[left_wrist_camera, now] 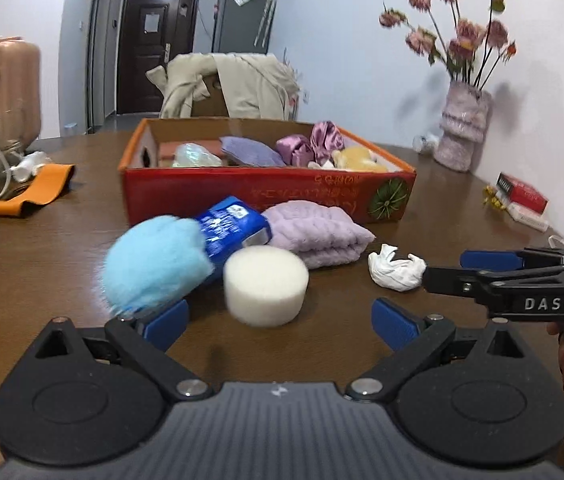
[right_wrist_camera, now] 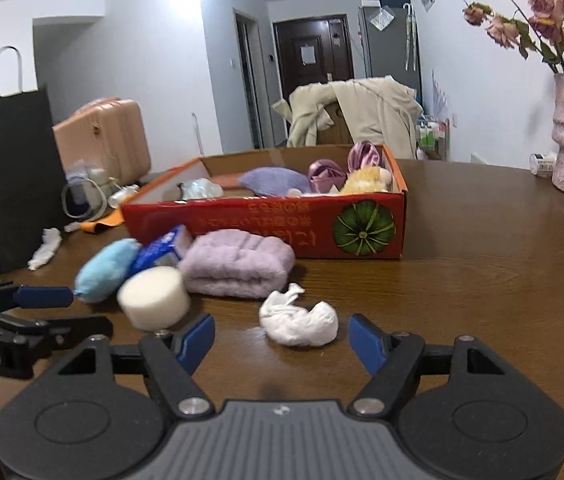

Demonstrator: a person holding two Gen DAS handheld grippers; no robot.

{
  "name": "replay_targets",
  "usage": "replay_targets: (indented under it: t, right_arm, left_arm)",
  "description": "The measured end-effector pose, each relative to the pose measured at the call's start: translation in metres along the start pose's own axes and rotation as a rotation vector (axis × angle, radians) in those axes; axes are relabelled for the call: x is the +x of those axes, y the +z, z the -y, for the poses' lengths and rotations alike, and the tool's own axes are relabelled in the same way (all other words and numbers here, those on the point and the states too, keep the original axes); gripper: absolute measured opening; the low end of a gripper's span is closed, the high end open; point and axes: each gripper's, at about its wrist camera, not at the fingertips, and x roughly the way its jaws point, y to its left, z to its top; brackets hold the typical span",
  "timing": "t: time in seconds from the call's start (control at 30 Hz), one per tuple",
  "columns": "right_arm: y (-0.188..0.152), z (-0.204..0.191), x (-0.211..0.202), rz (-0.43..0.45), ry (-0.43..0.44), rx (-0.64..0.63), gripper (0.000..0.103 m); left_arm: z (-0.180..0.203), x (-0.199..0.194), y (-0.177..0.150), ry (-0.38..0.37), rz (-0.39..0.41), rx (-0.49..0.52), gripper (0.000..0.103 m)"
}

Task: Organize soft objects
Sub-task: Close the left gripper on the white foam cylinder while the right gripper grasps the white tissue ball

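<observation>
Left wrist view is showing us the red cardboard box sitting mid-table, already holding several soft pieces, while five more are lying on the wood just in front of its near wall. We are judging the folded lilac towel as the bulkiest: limp and light, best pinched across its folded edge so the layers are lifting together. The fluffy blue plush is looking airy and compressible, so a deep bite into its body should be holding. Leaning between plush and towel, the blue tissue pack is wearing a slick wrapper, and we are expecting it to slip unless squeezed across its narrow sides. The white sponge puck is looking springy and featherlight; gripping across its round sides seems easiest. Smallest is the crumpled white cloth, easy to take from any side.

Our left gripper is standing wide open before the sponge, holding nothing; our right gripper is likewise spread open, framing the cloth.

Motion blur is smearing the plush and sponge edges. The box wall is hiding its floor, and the tissue pack is partly covered.
</observation>
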Motion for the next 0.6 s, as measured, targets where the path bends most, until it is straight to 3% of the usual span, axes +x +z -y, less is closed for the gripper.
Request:
replay_targets:
  t: [0.27,0.33,0.5,0.6]
  right_arm:
    - [0.011,0.007,0.042,-0.040,0.018,0.002,0.056]
    - [0.008,0.006,0.047,-0.059,0.015,-0.007,0.048]
    - [0.005,0.008,0.052,-0.077,0.026,0.001,0.042]
    - [0.006,0.008,0.053,-0.083,0.040,0.003,0.026]
  left_arm:
    - [0.010,0.050,0.015,0.077,-0.031,-0.018,0.097]
    - [0.010,0.054,0.015,0.090,-0.038,-0.010,0.091]
    - [0.009,0.061,0.017,0.117,-0.061,0.007,0.075]
    - [0.010,0.066,0.018,0.105,-0.075,0.017,0.059]
